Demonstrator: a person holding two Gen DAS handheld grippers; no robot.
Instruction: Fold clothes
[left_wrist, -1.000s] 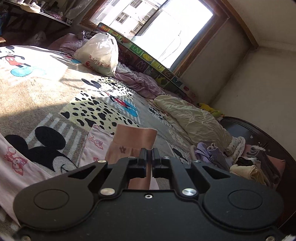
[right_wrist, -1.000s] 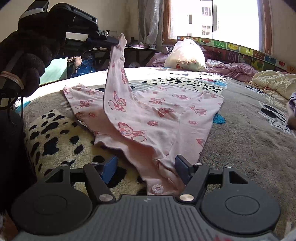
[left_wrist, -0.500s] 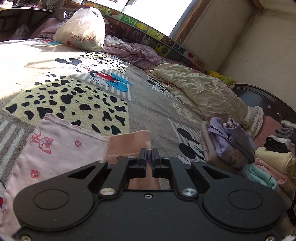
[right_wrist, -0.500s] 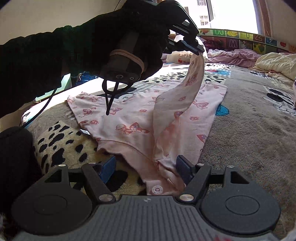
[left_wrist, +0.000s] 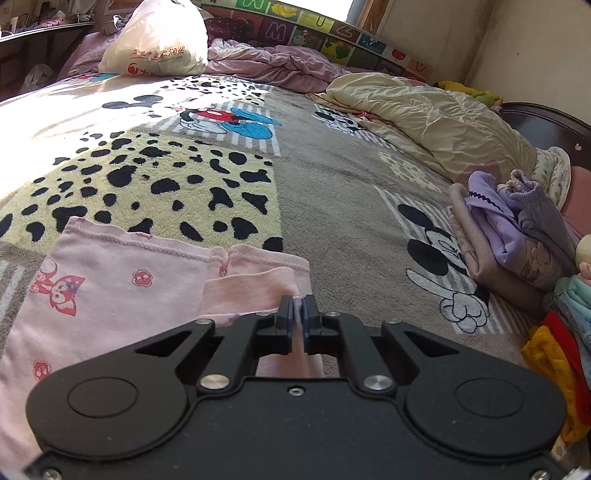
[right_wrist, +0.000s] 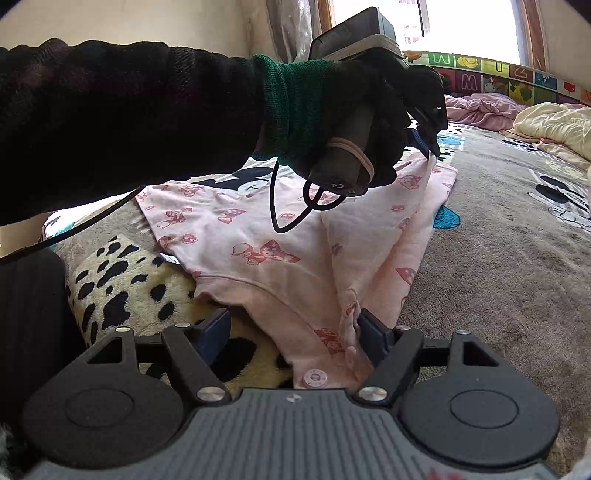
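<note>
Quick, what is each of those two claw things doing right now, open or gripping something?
Left gripper: shut on the sleeve cuff of the pink garment.
Right gripper: open, fingers either side of the garment's collar, gripping nothing.

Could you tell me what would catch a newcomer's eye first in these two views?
Probably the pink printed garment spread on the cartoon-mouse blanket, with the left gripper shut on its sleeve cuff over the far hem. In the right wrist view a black-gloved hand dominates the upper frame, while the right gripper sits open around the collar. Folded clothes pile at the bed's right edge.
</note>
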